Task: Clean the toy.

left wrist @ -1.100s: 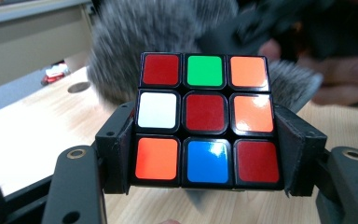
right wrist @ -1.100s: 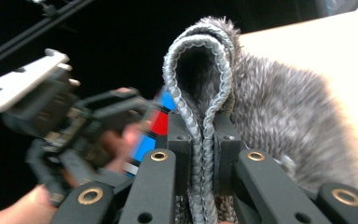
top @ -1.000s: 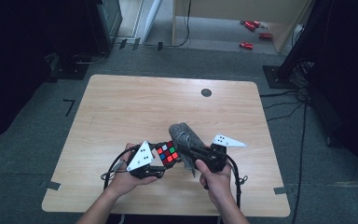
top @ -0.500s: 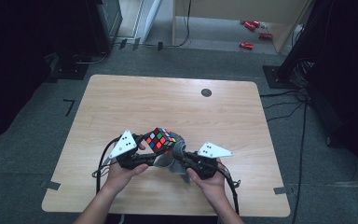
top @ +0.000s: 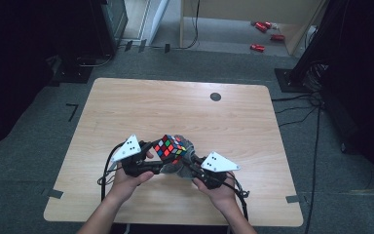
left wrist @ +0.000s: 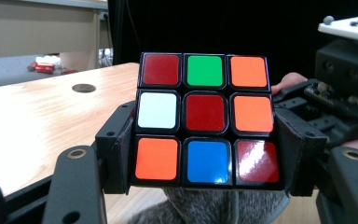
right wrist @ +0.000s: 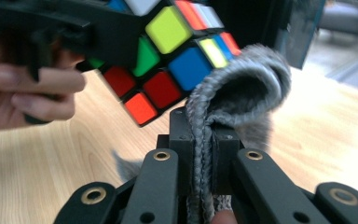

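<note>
Pale wood bench [top: 141, 105] on grey carpet, seen from above, with dark equipment along the upper edges of the frame and a small black disc [top: 215, 96] set into the top towards the upper right. Two forearms enter from the bottom edge, and both hands meet at lower centre.

In the high view, the left hand-held gripper [top: 152, 155] sits just left of centre. Its jaws are clamped on two opposite sides of a colourful puzzle cube [top: 171, 148], lifted clear of the wood. From the left gripper view, the cube [left wrist: 206, 119] fills the middle, with a red centre square facing the camera.

To the right of it in the high view, the right hand-held gripper [top: 193, 162] is closed tight on a grey knitted cloth [top: 185, 151]. In the right gripper view, the cloth [right wrist: 235, 100] rises from between the jaws at bottom centre and curls over into a loop.

The key relation: the cube [right wrist: 161, 53] lies up and to the left of the cloth loop, tilted on a corner, and its lower right edge is touching or nearly touching the fold. A wipe would likely need the cloth pressed up and leftward onto that face.
</note>
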Demonstrator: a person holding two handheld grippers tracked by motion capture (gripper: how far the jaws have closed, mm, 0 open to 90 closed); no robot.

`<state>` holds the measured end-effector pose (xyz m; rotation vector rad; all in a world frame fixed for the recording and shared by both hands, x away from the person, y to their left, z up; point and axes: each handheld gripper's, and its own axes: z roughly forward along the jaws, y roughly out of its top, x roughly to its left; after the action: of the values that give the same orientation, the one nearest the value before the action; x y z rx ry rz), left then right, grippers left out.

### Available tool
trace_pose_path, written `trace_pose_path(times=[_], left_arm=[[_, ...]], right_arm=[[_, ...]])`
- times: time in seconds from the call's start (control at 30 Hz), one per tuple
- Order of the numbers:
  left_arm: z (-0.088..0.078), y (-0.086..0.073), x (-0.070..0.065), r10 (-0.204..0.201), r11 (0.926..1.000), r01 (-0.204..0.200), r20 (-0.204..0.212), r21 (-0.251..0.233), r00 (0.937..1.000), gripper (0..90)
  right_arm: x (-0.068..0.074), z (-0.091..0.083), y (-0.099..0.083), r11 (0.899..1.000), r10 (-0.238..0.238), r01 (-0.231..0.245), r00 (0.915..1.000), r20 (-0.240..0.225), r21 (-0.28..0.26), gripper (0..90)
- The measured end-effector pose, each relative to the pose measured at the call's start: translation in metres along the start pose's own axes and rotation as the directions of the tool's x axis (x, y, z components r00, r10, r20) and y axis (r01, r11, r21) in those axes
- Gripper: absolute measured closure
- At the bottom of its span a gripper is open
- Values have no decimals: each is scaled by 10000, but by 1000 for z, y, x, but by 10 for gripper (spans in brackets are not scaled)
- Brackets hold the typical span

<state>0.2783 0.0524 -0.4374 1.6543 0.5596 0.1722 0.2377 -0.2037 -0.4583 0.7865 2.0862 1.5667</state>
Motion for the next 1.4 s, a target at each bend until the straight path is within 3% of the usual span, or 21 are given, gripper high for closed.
trace_pose_path(times=[0.1, 0.2, 0.3, 0.43, 0.5, 0.67, 0.8, 0.87, 0.97, 1.13, 1.23, 1.33, 1.4], left_arm=[[-1, 2, 0, -83, 9999, 83, -30, -123, 10000, 350], [-2, 2, 0, -97, 9999, 96, -107, -136, 9999, 350], [-3, 2, 2, -214, 9997, 215, 50, -149, 9998, 350], [-1, 1, 1, -147, 9998, 145, 167, 117, 9998, 350], [0, 1, 0, -249, 9997, 247, 175, 87, 9995, 350], [-1, 2, 3, -630, 9979, 633, 204, -139, 9978, 350], [-1, 2, 3, -629, 9979, 632, 201, -150, 9978, 350], [-1, 1, 3, -502, 9987, 502, 62, -58, 9987, 350], [0, 0, 2, -656, 9974, 654, -50, -290, 9978, 350], [2, -1, 0, -804, 9939, 784, -229, -773, 9965, 350], [5, -4, -2, -1028, 9905, 988, -378, -953, 9940, 350], [10, -8, -6, -907, 9925, 855, -565, -875, 9943, 350], [12, -10, -8, -835, 9923, 763, -716, -976, 9939, 350]], right_arm=[[10, 5, -3, 9989, -336, 351, 9983, -471, 296, 831], [20, 13, -6, 9968, -464, 502, 9971, -603, 618, 829], [20, 13, -4, 9959, -628, 654, 9972, -414, 629, 829], [6, 2, 0, 9988, -470, 466, 9987, 210, 169, 829], [4, 0, 0, 9981, -599, 596, 9978, 284, 121, 828], [22, 12, -7, 9881, -1389, 1413, 9894, -416, 612, 821], [26, 14, -6, 9852, -1547, 1573, 9871, -416, 683, 821], [15, 8, -4, 9927, -1119, 1116, 9937, 41, 449, 824], [7, 3, -2, 9993, -376, 374, 9987, 331, 80, 827], [23, 15, -8, 9989, -205, 208, 9997, -91, 408, 827], [34, 24, -9, 9988, 131, -110, 9990, -434, 479, 824], [36, 26, -6, 9959, 899, -893, 9950, -438, 163, 822], [34, 25, -5, 9854, 1693, -1698, 9847, -406, -90, 824]])
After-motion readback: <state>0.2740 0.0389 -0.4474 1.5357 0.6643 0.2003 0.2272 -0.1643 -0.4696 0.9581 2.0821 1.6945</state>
